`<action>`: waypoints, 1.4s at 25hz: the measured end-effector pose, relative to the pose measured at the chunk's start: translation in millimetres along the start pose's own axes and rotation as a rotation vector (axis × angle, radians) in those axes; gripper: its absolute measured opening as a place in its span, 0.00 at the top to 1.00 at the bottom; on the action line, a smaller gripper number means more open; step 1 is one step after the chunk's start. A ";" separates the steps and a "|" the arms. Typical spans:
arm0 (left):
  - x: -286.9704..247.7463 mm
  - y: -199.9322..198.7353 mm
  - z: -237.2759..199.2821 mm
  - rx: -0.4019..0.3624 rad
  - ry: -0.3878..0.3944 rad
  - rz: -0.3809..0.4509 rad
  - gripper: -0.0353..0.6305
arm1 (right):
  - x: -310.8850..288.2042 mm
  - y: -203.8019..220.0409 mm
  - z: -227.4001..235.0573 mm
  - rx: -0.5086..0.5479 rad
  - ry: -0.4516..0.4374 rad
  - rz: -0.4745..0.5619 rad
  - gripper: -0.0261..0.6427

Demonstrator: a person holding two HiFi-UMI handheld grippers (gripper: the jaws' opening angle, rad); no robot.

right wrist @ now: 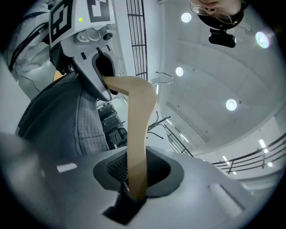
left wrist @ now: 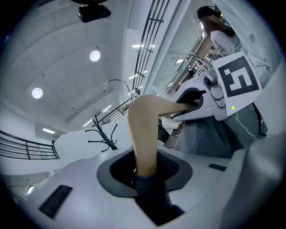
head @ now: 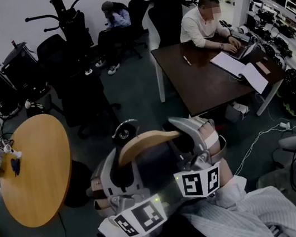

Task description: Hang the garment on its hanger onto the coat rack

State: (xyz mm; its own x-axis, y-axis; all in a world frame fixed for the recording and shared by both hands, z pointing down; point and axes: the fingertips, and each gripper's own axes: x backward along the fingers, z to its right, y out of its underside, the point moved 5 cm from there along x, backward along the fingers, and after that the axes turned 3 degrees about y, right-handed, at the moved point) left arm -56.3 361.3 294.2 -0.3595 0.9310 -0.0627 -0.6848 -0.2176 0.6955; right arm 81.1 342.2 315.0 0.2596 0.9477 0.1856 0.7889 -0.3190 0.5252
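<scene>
Pale wooden clothes hanger (head: 146, 141), carrying a dark grey fabric garment (right wrist: 76, 120), was held up in front of the person, well apart from the black metal coat rack (head: 65, 16) that stood across the floor. Left hand-held gripper (left wrist: 145, 172) was clamped on one arm of the hanger; right hand-held gripper (right wrist: 134, 188) was clamped on the other arm. Garment hung between the two.
</scene>
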 end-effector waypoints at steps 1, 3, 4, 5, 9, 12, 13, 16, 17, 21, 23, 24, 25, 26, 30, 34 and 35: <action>0.8 1.1 0.5 0.001 0.000 -0.001 0.79 | 0.7 -0.2 -1.2 0.000 -0.003 -0.001 0.86; 1.9 2.8 1.7 0.004 -0.002 -0.002 0.79 | 1.9 -0.2 -3.2 -0.001 -0.008 -0.001 0.86; 2.2 3.5 2.3 0.004 -0.003 -0.004 0.79 | 2.1 0.1 -3.9 -0.001 -0.010 -0.001 0.86; 2.0 4.0 2.7 0.004 -0.004 -0.005 0.79 | 2.0 0.6 -4.5 -0.003 -0.012 -0.001 0.86; 2.0 5.3 3.7 0.003 -0.006 -0.019 0.79 | 1.2 1.8 -6.9 -0.013 -0.022 0.003 0.86; 2.5 5.6 5.6 0.001 -0.011 -0.027 0.79 | 1.6 3.3 -8.1 -0.018 -0.029 0.007 0.86; 2.0 5.2 6.5 0.000 -0.013 -0.029 0.79 | 1.5 4.5 -8.0 -0.019 -0.031 0.009 0.86; -0.8 2.3 8.3 0.002 -0.017 -0.037 0.79 | 0.2 8.1 -5.4 -0.027 -0.040 0.015 0.86; -1.8 1.5 8.9 0.003 -0.018 -0.040 0.79 | -0.3 9.4 -4.7 -0.030 -0.045 0.017 0.86; -5.4 -2.1 17.0 0.009 -0.024 -0.048 0.79 | 0.5 18.2 -2.1 -0.033 -0.060 0.024 0.85; -6.7 -2.9 21.2 0.011 -0.026 -0.055 0.79 | 1.1 22.4 -1.8 -0.035 -0.066 0.029 0.85; -7.6 -2.0 22.4 0.011 -0.026 -0.061 0.79 | 0.5 23.8 -2.8 -0.036 -0.070 0.031 0.85; -8.9 -0.6 23.1 0.012 -0.025 -0.068 0.79 | -0.9 25.1 -4.3 -0.036 -0.076 0.033 0.85; -10.3 1.1 23.9 0.014 -0.025 -0.075 0.79 | -2.4 26.5 -6.0 -0.036 -0.083 0.034 0.85; -20.8 8.7 26.0 0.027 -0.022 -0.096 0.79 | -12.7 34.0 -12.4 -0.040 -0.106 0.033 0.85; -48.3 22.1 23.2 0.033 0.000 -0.109 0.79 | -38.3 47.5 -21.1 -0.052 -0.127 0.015 0.85; -56.6 26.9 20.2 0.033 0.003 -0.112 0.79 | -47.7 49.7 -24.0 -0.053 -0.129 0.012 0.85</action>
State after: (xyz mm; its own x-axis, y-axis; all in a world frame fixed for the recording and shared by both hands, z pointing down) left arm -41.6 308.6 330.9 -0.2835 0.9482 -0.1434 -0.6998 -0.1023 0.7069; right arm 94.6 280.9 352.2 0.3414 0.9360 0.0854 0.7555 -0.3274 0.5675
